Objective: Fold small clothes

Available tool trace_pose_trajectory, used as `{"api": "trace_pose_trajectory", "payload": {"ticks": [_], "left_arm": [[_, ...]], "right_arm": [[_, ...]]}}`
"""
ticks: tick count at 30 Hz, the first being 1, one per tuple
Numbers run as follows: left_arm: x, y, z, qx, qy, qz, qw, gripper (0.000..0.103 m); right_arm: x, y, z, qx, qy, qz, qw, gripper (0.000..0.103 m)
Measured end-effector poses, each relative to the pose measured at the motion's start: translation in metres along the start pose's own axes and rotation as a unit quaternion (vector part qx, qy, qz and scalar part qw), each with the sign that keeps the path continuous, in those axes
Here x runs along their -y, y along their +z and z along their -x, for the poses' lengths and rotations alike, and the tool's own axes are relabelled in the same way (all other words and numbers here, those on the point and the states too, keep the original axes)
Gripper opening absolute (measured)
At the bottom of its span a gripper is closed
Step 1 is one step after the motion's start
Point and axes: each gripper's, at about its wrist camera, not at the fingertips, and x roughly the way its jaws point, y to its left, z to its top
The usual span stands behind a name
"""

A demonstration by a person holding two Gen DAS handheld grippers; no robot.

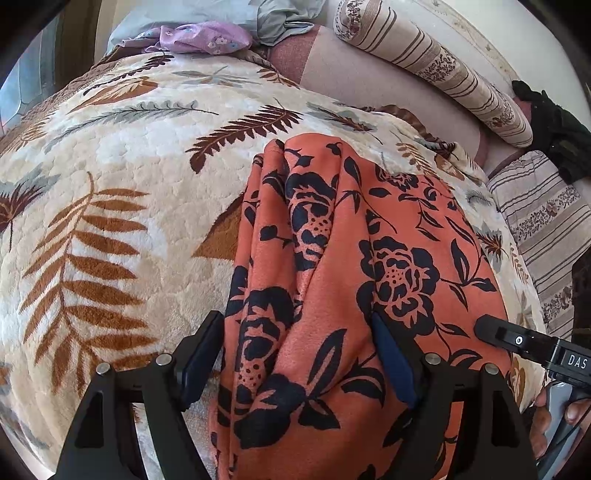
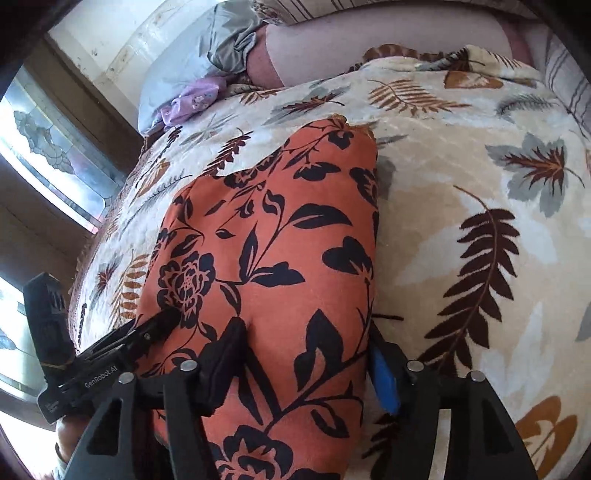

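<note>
The orange garment (image 1: 332, 280) with its black flower print lies folded lengthwise on the leaf-patterned blanket (image 1: 122, 206) that covers the bed, bunched into long ridges on its left side and smoother on its right.

The left gripper (image 1: 299, 354) sits low over the near end of the cloth, jaws spread wide, the bunched fabric rising between them; one finger stands at the garment's left edge, the other presses into the print. Whether the pads actually pinch anything is hard to say, they look simply spread.

The right gripper (image 2: 306, 358) is wide too, straddling the garment's near end from its own view, its blue-padded finger just at the cloth's right edge where it meets the blanket. Its tip also shows in the left view, touching down on the fabric's right side.

Far back, a lilac flowered cloth (image 1: 203, 37) and a pale blue-grey one (image 1: 280, 18) lie heaped near a striped bolster (image 1: 436, 62).
</note>
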Motion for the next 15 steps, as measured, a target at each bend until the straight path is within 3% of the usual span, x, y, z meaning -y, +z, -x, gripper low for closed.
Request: {"api": "trace_pose_trajectory", "payload": {"ticks": [3,5,7,9,13,15], "left_arm": [[-0.001,0.0,0.0,0.001,-0.001,0.001,1.0,0.082],[-0.001,-0.001,0.0,0.001,0.0,0.002,1.0,0.082],[0.0,-0.001,0.0,0.001,0.001,0.002,1.0,0.082],[0.0,-0.001,0.0,0.002,0.002,0.001,1.0,0.082],[0.001,-0.001,0.0,0.003,0.002,0.0,1.0,0.082],[0.001,-0.001,0.0,0.003,0.002,0.0,1.0,0.082]], "right_arm": [[-0.007,-0.006,0.006,0.008,-0.009,0.04,0.999,0.066],[-0.014,-0.009,0.012,0.019,-0.022,0.059,0.998,0.065],[-0.007,-0.008,0.016,0.024,-0.014,0.035,0.999,0.066],[0.002,-0.01,0.011,0.012,-0.004,0.01,1.0,0.073],[-0.008,-0.02,0.011,0.018,-0.027,0.058,0.998,0.071],[-0.008,-0.018,0.013,0.02,-0.027,0.046,0.998,0.072]]}}
